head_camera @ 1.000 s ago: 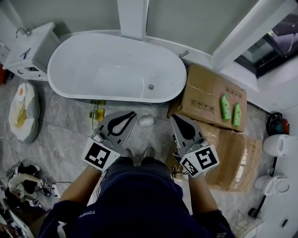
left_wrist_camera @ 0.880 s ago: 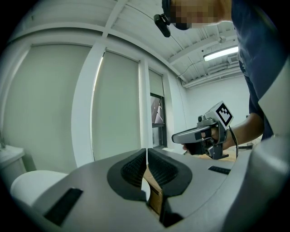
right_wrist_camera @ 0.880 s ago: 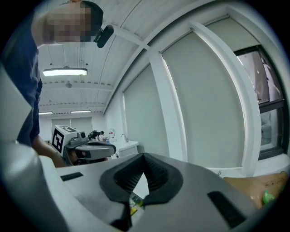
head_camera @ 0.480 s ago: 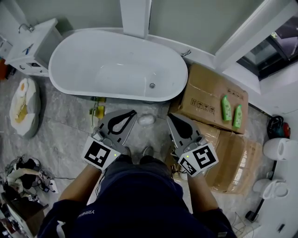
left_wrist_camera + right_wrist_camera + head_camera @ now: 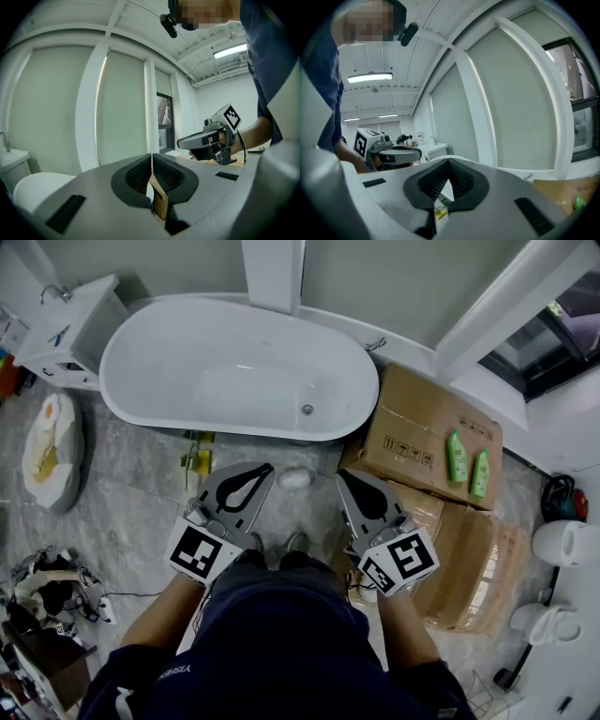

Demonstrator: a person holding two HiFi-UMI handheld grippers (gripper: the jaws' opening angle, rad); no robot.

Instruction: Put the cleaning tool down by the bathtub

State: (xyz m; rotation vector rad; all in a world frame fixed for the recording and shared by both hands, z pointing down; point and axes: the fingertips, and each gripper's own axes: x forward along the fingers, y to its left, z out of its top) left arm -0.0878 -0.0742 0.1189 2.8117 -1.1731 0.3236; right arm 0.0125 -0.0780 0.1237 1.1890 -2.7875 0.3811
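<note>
A white bathtub [image 5: 234, 371] fills the upper middle of the head view. On the floor against its near side lies a small yellow and green cleaning tool [image 5: 197, 459], apart from both grippers. My left gripper [image 5: 268, 467] hangs just right of it, over the floor in front of the tub, jaws shut and empty. My right gripper [image 5: 341, 475] is level with it further right, also shut with nothing held. In the left gripper view the pads [image 5: 140, 174] meet at the tip, and the right gripper [image 5: 206, 139] shows beyond. The right gripper view shows the same closed pads [image 5: 461, 180].
A pale rounded object [image 5: 295, 478] lies on the floor between the gripper tips. Cardboard boxes [image 5: 412, 413] with two green bottles [image 5: 456, 454] stand at right. A white vanity [image 5: 66, 324] and a cushion [image 5: 52, 451] are at left, tangled clutter [image 5: 47, 592] at lower left.
The head view has shifted slightly. Both grippers stay in place in front of the tub, shut and empty.
</note>
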